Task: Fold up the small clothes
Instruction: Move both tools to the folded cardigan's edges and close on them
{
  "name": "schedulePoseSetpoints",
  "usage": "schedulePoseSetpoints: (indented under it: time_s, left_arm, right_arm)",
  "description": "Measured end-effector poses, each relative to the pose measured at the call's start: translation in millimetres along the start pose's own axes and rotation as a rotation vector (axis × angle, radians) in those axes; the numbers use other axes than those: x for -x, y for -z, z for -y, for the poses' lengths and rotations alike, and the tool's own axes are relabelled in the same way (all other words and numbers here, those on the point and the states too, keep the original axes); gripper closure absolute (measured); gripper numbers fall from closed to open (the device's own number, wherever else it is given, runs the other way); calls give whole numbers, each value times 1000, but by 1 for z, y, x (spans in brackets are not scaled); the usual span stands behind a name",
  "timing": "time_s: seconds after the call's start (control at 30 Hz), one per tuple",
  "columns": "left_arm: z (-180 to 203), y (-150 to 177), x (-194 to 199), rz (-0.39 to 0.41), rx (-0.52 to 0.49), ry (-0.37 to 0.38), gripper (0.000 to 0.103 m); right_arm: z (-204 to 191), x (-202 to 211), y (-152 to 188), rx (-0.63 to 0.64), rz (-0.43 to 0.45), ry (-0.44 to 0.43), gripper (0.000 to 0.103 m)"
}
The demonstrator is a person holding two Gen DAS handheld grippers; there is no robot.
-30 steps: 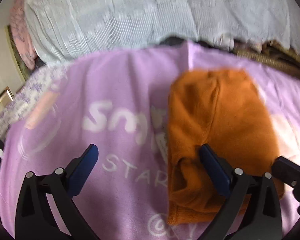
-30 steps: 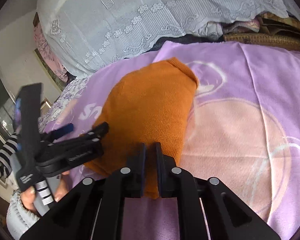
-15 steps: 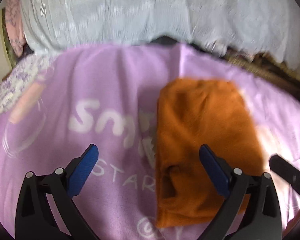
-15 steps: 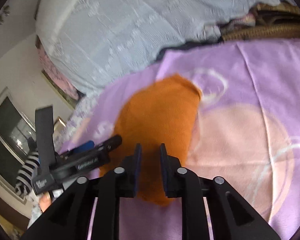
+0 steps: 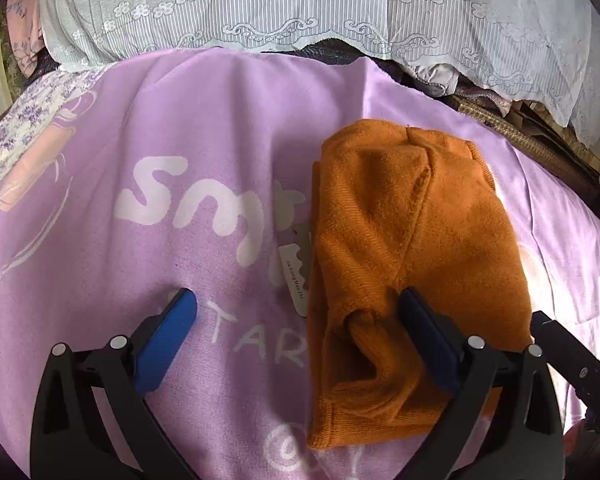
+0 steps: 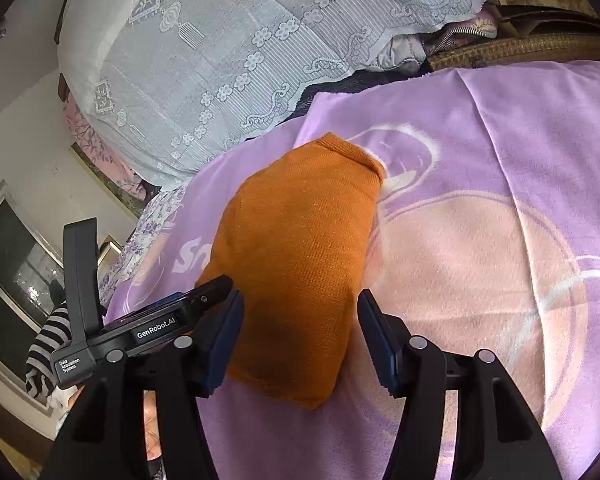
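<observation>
Folded garment on the blanket, grippers at its near end

The folded garment [image 5: 399, 260] lies on the blanket [image 5: 180, 140], right of its printed lettering [image 5: 204, 208]. A lace cloth [image 5: 300, 4] hangs behind the garment; the left gripper [image 5: 296, 320] and right gripper [image 6: 300, 320] sit before it, fingers apart.

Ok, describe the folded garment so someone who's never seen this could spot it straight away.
Find the purple blanket with white lettering, spread below the white lace cover. Right of the lettering lies an orange knit garment, folded into a compact oblong, the only orange thing there.
</observation>
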State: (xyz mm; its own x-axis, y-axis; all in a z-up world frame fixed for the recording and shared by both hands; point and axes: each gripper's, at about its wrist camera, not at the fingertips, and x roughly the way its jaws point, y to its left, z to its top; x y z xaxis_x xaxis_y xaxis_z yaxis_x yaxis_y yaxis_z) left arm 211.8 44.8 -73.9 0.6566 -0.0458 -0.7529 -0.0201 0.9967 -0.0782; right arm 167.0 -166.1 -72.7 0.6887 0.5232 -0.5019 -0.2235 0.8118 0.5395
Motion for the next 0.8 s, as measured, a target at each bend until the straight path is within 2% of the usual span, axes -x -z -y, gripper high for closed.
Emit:
schedulePoseSetpoints:
  time_s: [0.07, 0.23, 0.6, 0.7, 0.8]
  left_arm:
    - [1, 0, 1, 8, -9, -11, 4]
    - [5, 1, 2, 21, -26, -31, 4]
    - [9, 1, 4, 38, -42, -48, 5]
    - [5, -1, 4, 29, -31, -32, 4]
    - [-8, -4, -4, -24, 36, 42, 4]
  right_arm:
    - [3, -4, 1, -16, -17, 1, 36]
    - [14, -11, 5, -68, -47, -21, 35]
    - [15, -11, 6, -81, -42, -31, 31]
    - [15, -12, 6, -79, -48, -36, 31]
    - [17, -11, 5, -93, -49, -48, 31]
